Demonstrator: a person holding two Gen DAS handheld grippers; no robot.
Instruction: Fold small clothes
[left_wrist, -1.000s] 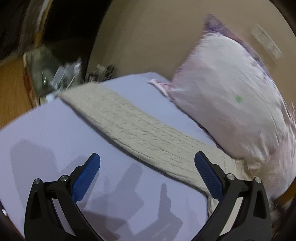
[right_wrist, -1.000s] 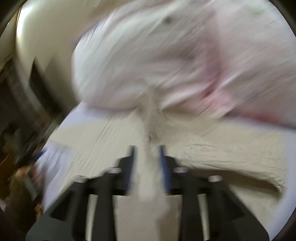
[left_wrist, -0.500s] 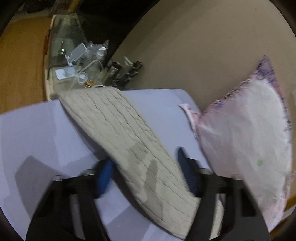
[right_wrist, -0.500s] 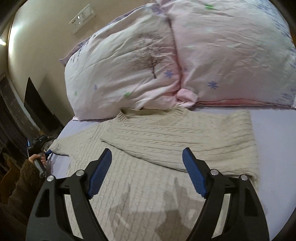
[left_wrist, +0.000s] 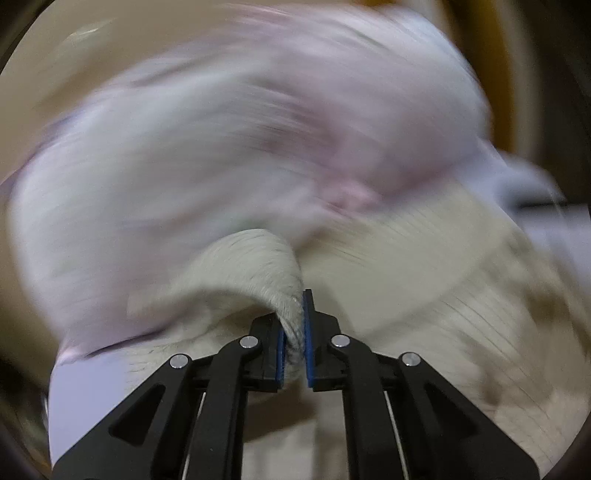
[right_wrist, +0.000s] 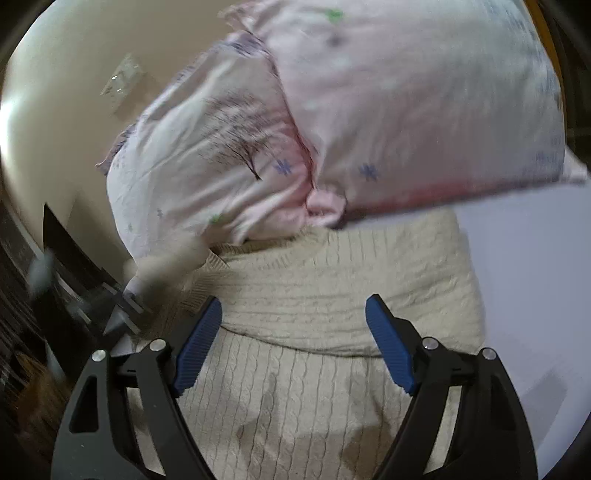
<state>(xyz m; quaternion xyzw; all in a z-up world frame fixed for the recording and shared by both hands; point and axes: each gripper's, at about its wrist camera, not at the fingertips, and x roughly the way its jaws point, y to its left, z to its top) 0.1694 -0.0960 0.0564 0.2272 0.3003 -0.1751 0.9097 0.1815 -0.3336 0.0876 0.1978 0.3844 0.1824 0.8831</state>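
A beige cable-knit sweater (right_wrist: 332, 295) lies on a lilac bed sheet (right_wrist: 535, 280), one sleeve folded across its chest. My left gripper (left_wrist: 293, 325) is shut on the other sleeve (left_wrist: 258, 266), which arches up from the blue pads; this view is heavily blurred. In the right wrist view that gripper and the lifted sleeve (right_wrist: 166, 266) show blurred at the left. My right gripper (right_wrist: 293, 321) is open and empty, hovering just above the sweater's body below the folded sleeve.
Two pink-white patterned pillows (right_wrist: 332, 122) lie against the beige wall (right_wrist: 74, 74) just behind the sweater's collar; they also show in the left wrist view (left_wrist: 221, 147). Dark furniture (right_wrist: 22, 295) stands beyond the bed's left edge.
My left gripper closed on the left sleeve and swung it up and toward the sweater's middle. My right gripper let go of the right sleeve, which now lies folded, and stays open.
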